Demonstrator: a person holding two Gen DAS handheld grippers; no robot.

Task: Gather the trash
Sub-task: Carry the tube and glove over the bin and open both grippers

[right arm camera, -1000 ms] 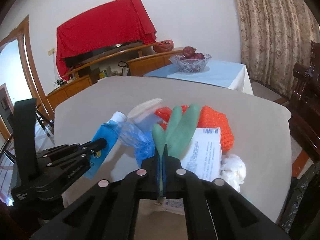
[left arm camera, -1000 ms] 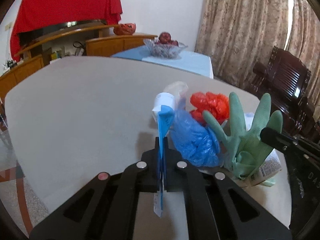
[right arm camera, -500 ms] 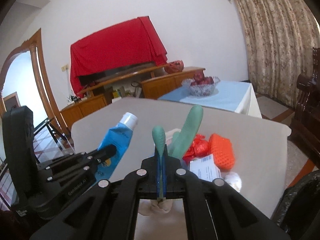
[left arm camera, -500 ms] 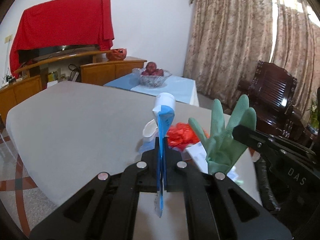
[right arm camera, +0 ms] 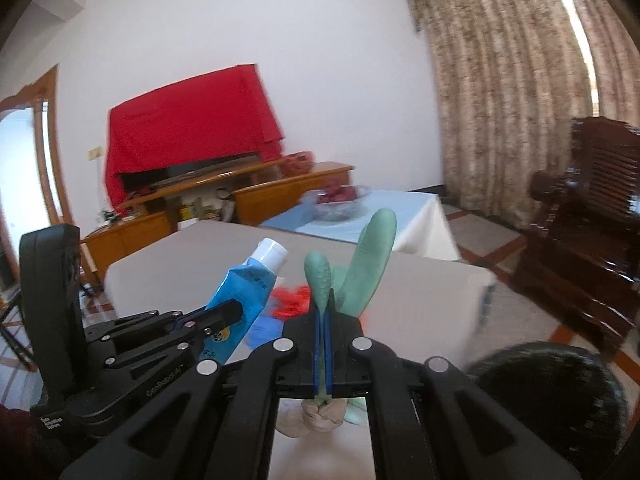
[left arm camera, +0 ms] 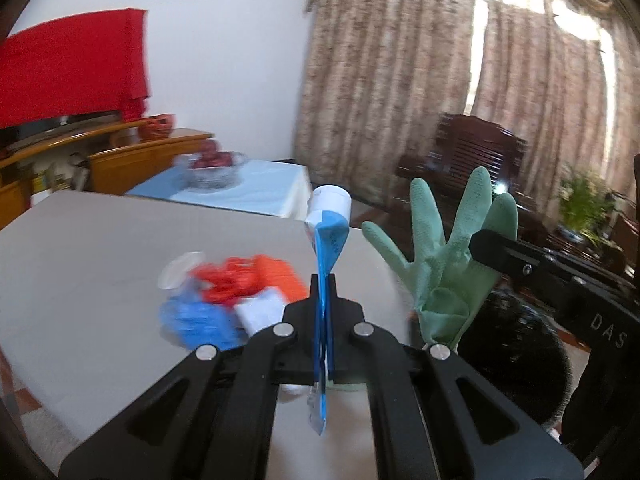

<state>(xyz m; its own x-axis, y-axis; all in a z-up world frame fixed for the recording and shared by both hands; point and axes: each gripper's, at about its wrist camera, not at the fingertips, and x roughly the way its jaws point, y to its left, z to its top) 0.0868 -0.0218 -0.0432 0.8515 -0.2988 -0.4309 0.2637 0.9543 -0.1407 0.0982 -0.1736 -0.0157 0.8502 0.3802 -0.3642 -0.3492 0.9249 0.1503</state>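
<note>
Two grippers have lifted clear of the table: left gripper (left arm camera: 323, 284) clamps a blue tube (left arm camera: 329, 240), right gripper (right arm camera: 323, 312) a green glove (right arm camera: 360, 264), now beside the black bin (left arm camera: 512, 344) past the table's (left arm camera: 80, 240) right edge; remaining trash (left arm camera: 232, 296) waits there.

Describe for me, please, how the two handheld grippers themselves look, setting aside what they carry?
Both the left gripper and the right gripper are matte black, with angular link arms, round silver rivets and thin blue finger pads. Seen side-on, the right one bears grey lettering "DAS", the left one small white lettering. No cables or sleeves show.
</note>
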